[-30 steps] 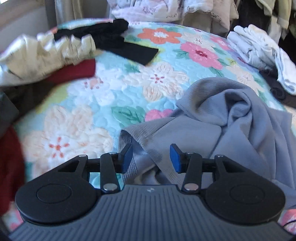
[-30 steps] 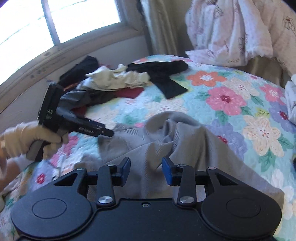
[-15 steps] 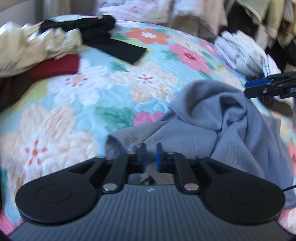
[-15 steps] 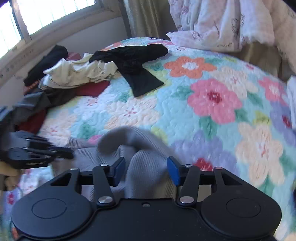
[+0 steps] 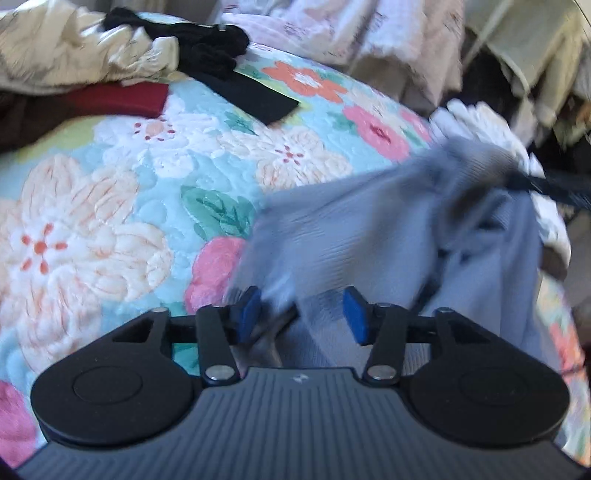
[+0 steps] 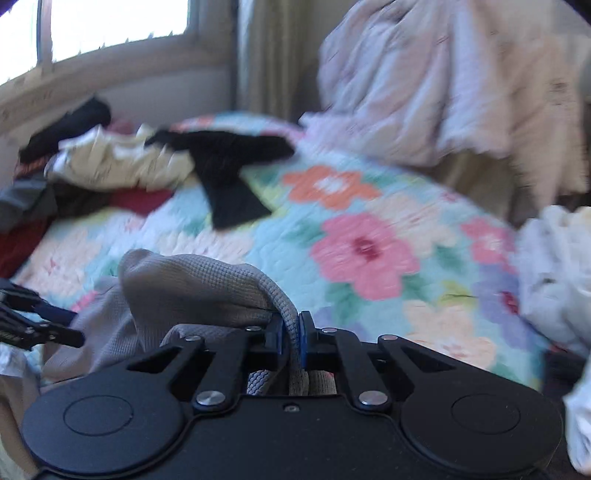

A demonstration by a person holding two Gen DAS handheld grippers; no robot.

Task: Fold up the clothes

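A grey ribbed garment (image 5: 369,236) lies on the floral quilt (image 5: 110,221). It is blurred and stretched up toward the right, where my right gripper's dark tip (image 5: 546,184) holds it. My left gripper (image 5: 301,314) is open, its blue pads either side of the loose grey cloth. In the right wrist view my right gripper (image 6: 291,334) is shut on a thick hem of the grey garment (image 6: 192,284). The left gripper (image 6: 40,321) shows at the left edge there.
A black garment (image 5: 229,70), a cream ruffled garment (image 5: 74,51) and a dark red one (image 5: 122,99) lie at the quilt's far side. White clothes (image 5: 491,125) are piled at the right. Pale bedding (image 6: 443,74) hangs behind, by a window (image 6: 110,22).
My left gripper, shut on the grey cloth half a second ago, has opened. My right gripper has shut on the garment's hem and pulled it up and to the right.
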